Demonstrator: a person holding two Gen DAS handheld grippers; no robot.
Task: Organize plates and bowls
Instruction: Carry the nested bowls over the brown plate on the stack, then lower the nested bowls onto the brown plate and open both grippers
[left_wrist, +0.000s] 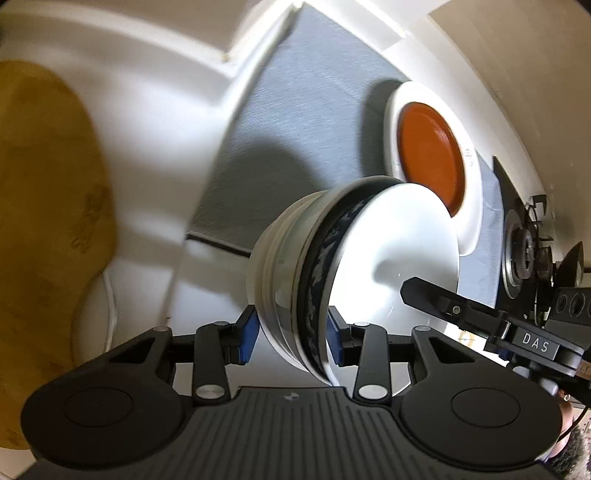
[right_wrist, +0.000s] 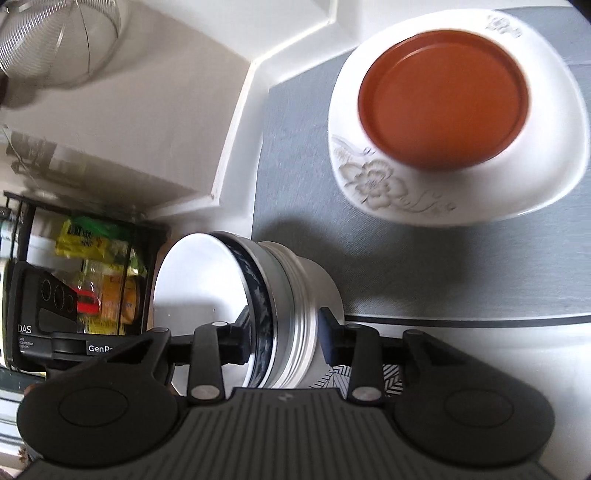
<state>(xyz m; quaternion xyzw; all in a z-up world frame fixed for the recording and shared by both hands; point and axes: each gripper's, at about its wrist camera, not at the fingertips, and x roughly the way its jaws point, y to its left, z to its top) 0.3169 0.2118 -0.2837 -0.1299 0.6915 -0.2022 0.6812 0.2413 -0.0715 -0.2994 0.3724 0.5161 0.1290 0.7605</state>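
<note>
A stack of nested white bowls (left_wrist: 295, 273), the inner one with a dark blue patterned rim, is held above the counter. My left gripper (left_wrist: 291, 332) is shut on the stack's rim, blue pads on either side. My right gripper (right_wrist: 284, 332) is shut on the opposite rim of the same bowl stack (right_wrist: 288, 295); one finger is inside the bowl. An orange plate (left_wrist: 430, 147) lies on a white floral plate (left_wrist: 471, 206) on the grey mat; both show in the right wrist view, the orange plate (right_wrist: 443, 99) on the white plate (right_wrist: 373, 181).
A grey mat (right_wrist: 295, 147) covers the white counter (left_wrist: 147, 129). A wooden board (left_wrist: 44, 221) stands at left. A gas burner (left_wrist: 521, 251) is at right. A wire strainer (right_wrist: 55, 40) hangs at upper left, and a black rack with yellow packets (right_wrist: 99, 266) stands at left.
</note>
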